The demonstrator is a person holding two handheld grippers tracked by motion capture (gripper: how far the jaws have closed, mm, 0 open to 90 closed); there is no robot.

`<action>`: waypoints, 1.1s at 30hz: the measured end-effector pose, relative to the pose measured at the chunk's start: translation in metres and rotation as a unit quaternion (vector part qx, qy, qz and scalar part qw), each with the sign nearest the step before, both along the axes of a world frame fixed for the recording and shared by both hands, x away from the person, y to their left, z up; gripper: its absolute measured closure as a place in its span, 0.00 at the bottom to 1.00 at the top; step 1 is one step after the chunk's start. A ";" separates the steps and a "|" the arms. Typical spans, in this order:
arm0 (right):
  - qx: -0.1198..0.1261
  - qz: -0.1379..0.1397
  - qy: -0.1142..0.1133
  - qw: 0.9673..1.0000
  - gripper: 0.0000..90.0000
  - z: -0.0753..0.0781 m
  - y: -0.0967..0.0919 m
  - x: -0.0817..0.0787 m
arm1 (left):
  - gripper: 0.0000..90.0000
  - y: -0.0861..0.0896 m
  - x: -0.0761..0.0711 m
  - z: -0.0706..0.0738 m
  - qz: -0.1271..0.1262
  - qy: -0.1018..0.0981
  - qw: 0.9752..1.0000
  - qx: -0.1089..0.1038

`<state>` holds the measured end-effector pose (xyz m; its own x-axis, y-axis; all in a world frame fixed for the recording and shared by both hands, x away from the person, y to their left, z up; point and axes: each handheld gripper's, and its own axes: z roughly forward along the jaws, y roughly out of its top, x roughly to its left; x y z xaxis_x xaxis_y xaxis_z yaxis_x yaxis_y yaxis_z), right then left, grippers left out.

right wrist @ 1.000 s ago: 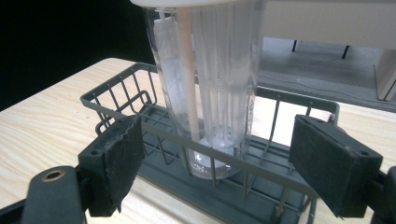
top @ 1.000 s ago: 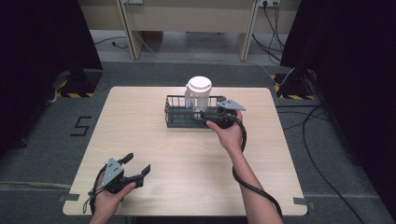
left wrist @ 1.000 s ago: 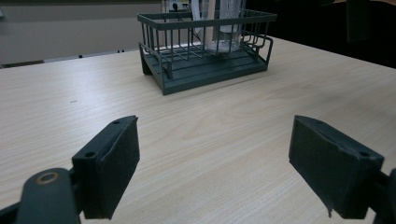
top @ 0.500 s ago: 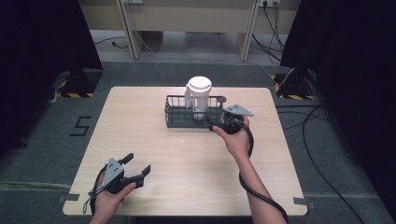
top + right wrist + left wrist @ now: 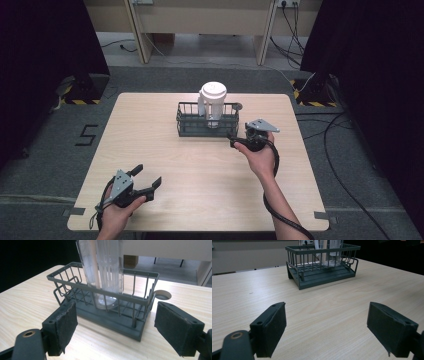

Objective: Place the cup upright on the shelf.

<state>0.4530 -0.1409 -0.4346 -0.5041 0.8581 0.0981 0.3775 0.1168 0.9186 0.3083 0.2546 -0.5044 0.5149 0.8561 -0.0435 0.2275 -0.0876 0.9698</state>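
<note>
1. high view: right gripper (image 5: pixel 235 141) sits just off the basket's (image 5: pixel 186 121) right end, jaws spread and holding nothing, toward the table's (image 5: pixel 300 165) right edge. the basket stands near the far edge at its middle, with a white-lidded jug (image 5: pixel 213 102) upright inside. left gripper (image 5: pixel 147 179), jaws spread and empty, rests near the table's near left corner.
2. left gripper view: jaws wide apart over bare table; basket (image 5: pixel 322 277) well ahead.
3. right gripper view: jaws spread just before the basket's (image 5: pixel 140 332) end; the jug (image 5: pixel 105 270) stands inside.
</note>
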 end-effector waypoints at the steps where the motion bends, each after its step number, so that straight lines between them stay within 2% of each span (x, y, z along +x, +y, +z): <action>1: 0.000 0.001 0.001 1.000 0.21 0.000 -0.002 -0.002 | 0.17 0.000 0.000 0.000 0.002 -0.003 1.000 0.003; 17: -0.015 -0.006 0.010 1.000 0.21 -0.010 -0.029 -0.032 | 0.17 -0.001 0.000 -0.001 0.000 0.002 1.000 0.003; 33: -0.026 -0.014 0.015 0.999 0.21 -0.021 -0.052 -0.052 | 0.17 -0.002 0.000 -0.001 0.002 0.002 1.000 0.001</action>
<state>0.4011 -0.1927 -0.4557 -0.4774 0.8760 0.0687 0.4094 0.1526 0.8995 0.3081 0.2530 -0.5053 0.5111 0.8584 -0.0445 0.2326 -0.0883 0.9686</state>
